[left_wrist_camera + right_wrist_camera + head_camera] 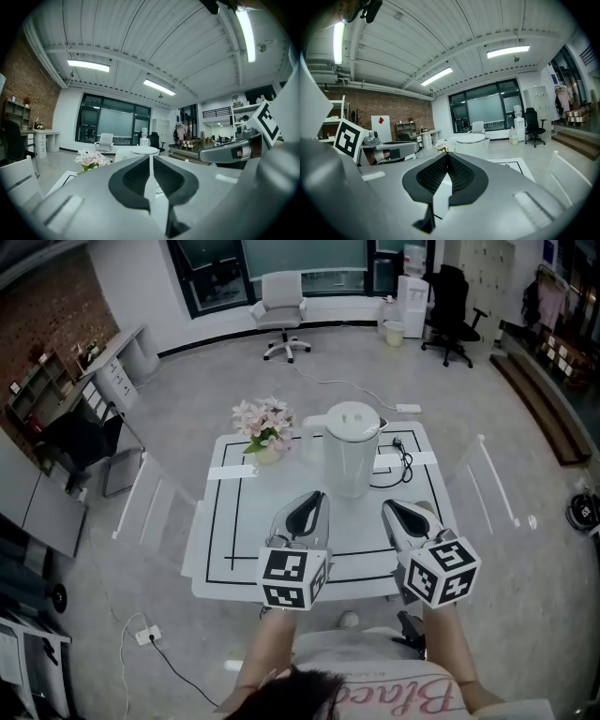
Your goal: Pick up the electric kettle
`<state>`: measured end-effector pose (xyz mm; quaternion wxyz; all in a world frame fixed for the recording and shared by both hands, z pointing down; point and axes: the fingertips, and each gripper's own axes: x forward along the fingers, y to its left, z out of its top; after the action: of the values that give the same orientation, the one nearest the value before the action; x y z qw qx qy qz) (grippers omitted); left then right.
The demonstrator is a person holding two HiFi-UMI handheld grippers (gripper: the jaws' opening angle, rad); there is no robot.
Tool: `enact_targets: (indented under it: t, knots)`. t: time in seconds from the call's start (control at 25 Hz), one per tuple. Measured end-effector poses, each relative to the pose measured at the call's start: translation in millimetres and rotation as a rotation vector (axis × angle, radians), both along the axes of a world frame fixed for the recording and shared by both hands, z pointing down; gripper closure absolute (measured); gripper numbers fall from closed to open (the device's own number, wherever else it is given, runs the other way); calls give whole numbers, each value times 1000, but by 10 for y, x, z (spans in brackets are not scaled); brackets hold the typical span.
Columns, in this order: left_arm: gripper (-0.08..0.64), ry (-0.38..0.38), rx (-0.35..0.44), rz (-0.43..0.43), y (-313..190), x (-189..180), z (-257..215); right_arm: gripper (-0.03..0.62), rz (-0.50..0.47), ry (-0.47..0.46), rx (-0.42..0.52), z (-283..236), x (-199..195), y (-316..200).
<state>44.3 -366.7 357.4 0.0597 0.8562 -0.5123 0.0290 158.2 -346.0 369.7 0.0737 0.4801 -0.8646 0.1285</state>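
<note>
A white electric kettle [351, 448] stands upright near the far middle of the white table [217, 568], its lid [352, 418] shut. It also shows as a pale shape beyond the jaws in the left gripper view [140, 152] and the right gripper view [471, 144]. My left gripper [314, 497] is held above the near side of the table, left of the kettle, jaws shut and empty. My right gripper [392, 506] hovers just right of it, also shut with nothing held. Both stop short of the kettle.
A vase of pink flowers [264, 430] stands left of the kettle. A black cord [403, 462] runs from the kettle's base to a power strip [408, 409] on the floor. Clear chairs [150, 512] flank the table. An office chair [282, 306] stands far back.
</note>
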Motion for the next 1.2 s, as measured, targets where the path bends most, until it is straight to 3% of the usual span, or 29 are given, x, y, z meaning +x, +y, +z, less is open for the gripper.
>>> enact_targets:
  t: [0.28,0.52,0.84,1.2]
  knots:
    - [425,-37,-5,-49,-415,39,123,568,-60,12,-9,84,116,-463]
    - [365,-108,25,-125,-739,-37,192,568,-49,0,-30,168,239,-734]
    - [358,-185,41,-170,-1324,-218,508,568,27,-2,-56,431,327,-1115]
    - [359,-202,39,-198,-1962,-351,835,568,108,47,-112,799,385,-1533]
